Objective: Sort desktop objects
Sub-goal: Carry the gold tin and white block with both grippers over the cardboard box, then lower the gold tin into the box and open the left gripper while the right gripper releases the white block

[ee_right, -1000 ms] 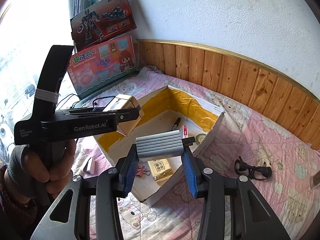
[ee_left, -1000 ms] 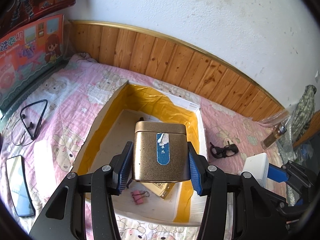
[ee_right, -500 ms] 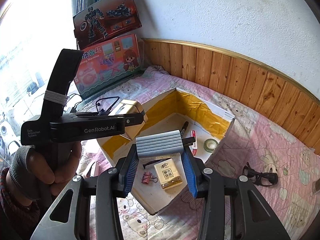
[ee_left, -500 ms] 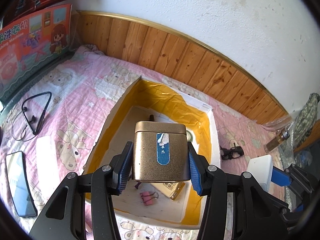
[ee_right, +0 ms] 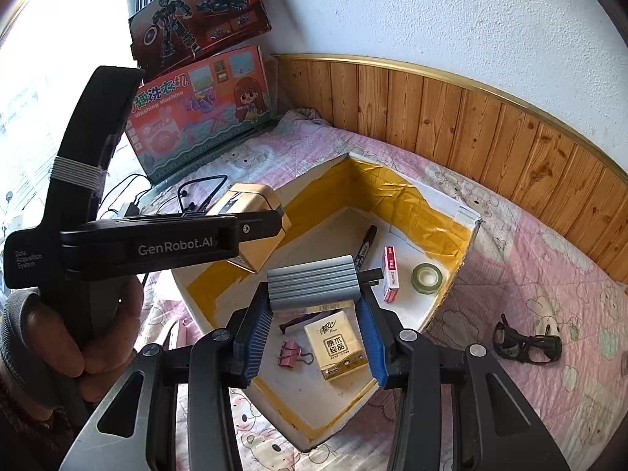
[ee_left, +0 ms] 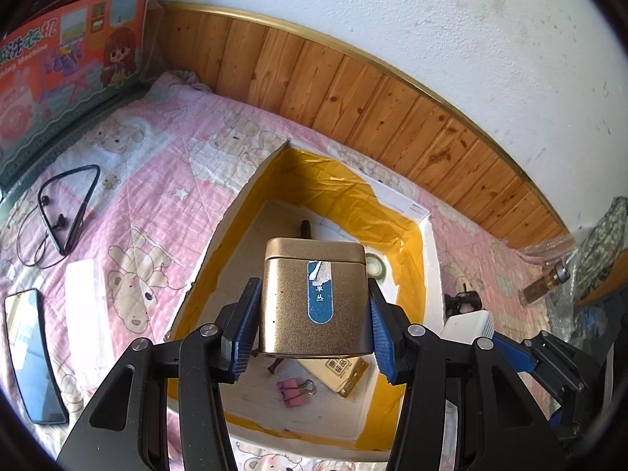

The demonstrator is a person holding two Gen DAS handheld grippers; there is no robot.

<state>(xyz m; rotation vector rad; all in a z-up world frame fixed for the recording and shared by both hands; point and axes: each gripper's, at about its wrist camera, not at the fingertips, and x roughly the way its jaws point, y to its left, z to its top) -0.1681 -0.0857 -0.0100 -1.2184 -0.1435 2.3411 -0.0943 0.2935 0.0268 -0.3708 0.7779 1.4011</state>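
Left claw (ee_left: 314, 333): clenched on gold tin (ee_left: 315, 298), blue pads flat against its two side walls, tin upright, blue label facing camera. Tin hangs above the white tray (ee_left: 429, 259) with yellow-taped walls, not touching it. To the claw's left, on the pink bedspread (ee_left: 165, 196): phone (ee_left: 33, 357), then neckband earphones (ee_left: 64, 212), both well apart from the tray. Below and just beyond the tin, on the tray floor: pink binder clip (ee_left: 294, 386), tissue pack (ee_left: 340, 369).

Right claw (ee_right: 316, 331): clenched on grey ribbed block (ee_right: 314, 282), held level above the tray's near corner. Under the claw: binder clip and tissue pack. Ahead of it: black marker (ee_right: 364, 245); ahead and to the right: red staple box (ee_right: 391, 272), tape roll (ee_right: 427, 278). Far right, outside the tray, on the bedspread: black glasses (ee_right: 526, 343).
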